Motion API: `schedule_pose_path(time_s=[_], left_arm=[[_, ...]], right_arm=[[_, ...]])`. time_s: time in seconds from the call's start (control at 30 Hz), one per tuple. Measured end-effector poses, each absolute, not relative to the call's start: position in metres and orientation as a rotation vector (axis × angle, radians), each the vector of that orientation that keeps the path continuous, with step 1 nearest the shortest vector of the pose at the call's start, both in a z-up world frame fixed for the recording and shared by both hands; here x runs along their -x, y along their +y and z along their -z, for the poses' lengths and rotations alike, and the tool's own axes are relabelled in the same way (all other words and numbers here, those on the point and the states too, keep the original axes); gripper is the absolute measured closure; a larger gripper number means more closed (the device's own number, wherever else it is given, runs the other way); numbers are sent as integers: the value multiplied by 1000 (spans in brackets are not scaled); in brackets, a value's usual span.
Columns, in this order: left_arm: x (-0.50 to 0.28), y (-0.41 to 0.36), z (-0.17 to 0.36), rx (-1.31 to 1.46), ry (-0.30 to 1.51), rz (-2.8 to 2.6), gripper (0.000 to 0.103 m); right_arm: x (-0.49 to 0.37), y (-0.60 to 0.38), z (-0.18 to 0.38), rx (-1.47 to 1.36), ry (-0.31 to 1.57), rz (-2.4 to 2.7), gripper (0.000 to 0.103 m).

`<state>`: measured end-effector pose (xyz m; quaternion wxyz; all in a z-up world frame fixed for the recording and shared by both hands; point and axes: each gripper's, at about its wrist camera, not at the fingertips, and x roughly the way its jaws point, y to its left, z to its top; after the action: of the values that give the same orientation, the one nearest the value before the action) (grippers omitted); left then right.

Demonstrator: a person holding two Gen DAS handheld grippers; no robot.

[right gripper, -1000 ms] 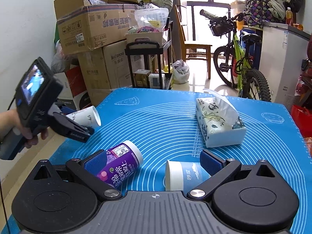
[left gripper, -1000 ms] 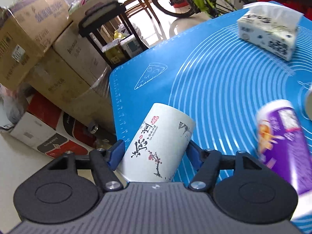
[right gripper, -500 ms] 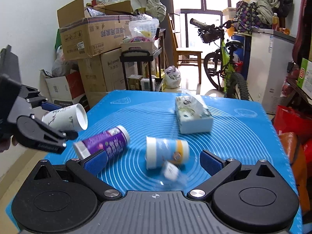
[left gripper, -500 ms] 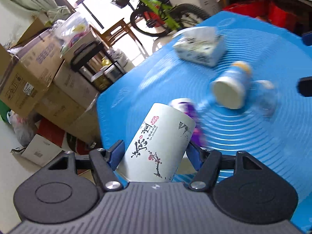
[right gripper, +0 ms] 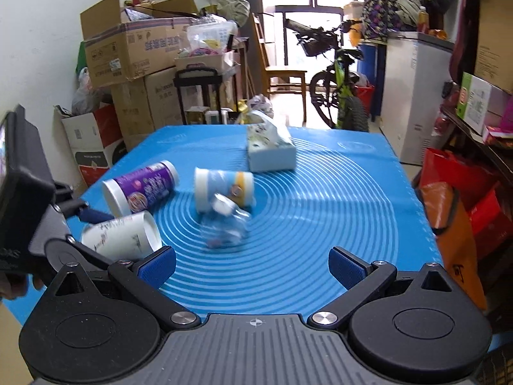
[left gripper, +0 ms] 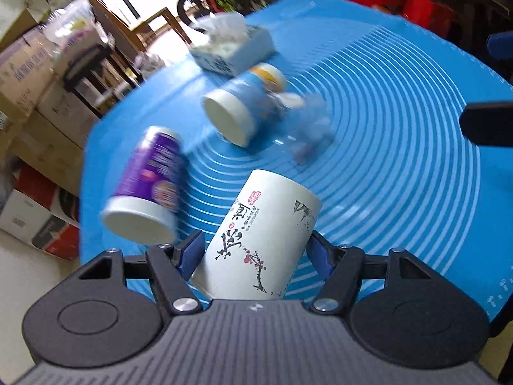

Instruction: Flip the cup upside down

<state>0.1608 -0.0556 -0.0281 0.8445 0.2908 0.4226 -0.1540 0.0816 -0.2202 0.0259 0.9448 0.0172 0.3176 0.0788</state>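
Observation:
My left gripper (left gripper: 255, 252) is shut on a white paper cup (left gripper: 261, 240) with ink plum-blossom print, held on its side above the blue mat (left gripper: 400, 166). In the right wrist view the same cup (right gripper: 120, 235) shows at the left, its open mouth facing right, gripped by the left gripper (right gripper: 80, 224). My right gripper (right gripper: 251, 264) is open and empty above the mat's near edge. A purple cup (right gripper: 141, 187) and a blue cup (right gripper: 224, 189) lie on their sides on the mat.
A clear plastic cup (right gripper: 226, 224) lies blurred at mid-mat. A tissue box (right gripper: 271, 147) stands at the back. Cardboard boxes (right gripper: 128, 48), a black cart (right gripper: 198, 96), a chair, a bicycle (right gripper: 336, 89) and a white cabinet surround the table.
The left gripper has swung right and lower over the mat with the white cup still in it. The right gripper has pulled back and up, staying open.

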Motion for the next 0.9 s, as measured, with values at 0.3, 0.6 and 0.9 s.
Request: schedule_pose_path(time_s=[0.3,0.6,0.9], left_arm=[[-148,-83,51,-649,902,355,33],[-151,-85,52,-633,884,350,14],[-156,-82,51,-633,876,349,13]], right_arm=[[-73,-252,-3,-87,692,-92,3],[-74,-255,8,-90,722,-72,3],[-78,-251,9,-92,730,-68,3]])
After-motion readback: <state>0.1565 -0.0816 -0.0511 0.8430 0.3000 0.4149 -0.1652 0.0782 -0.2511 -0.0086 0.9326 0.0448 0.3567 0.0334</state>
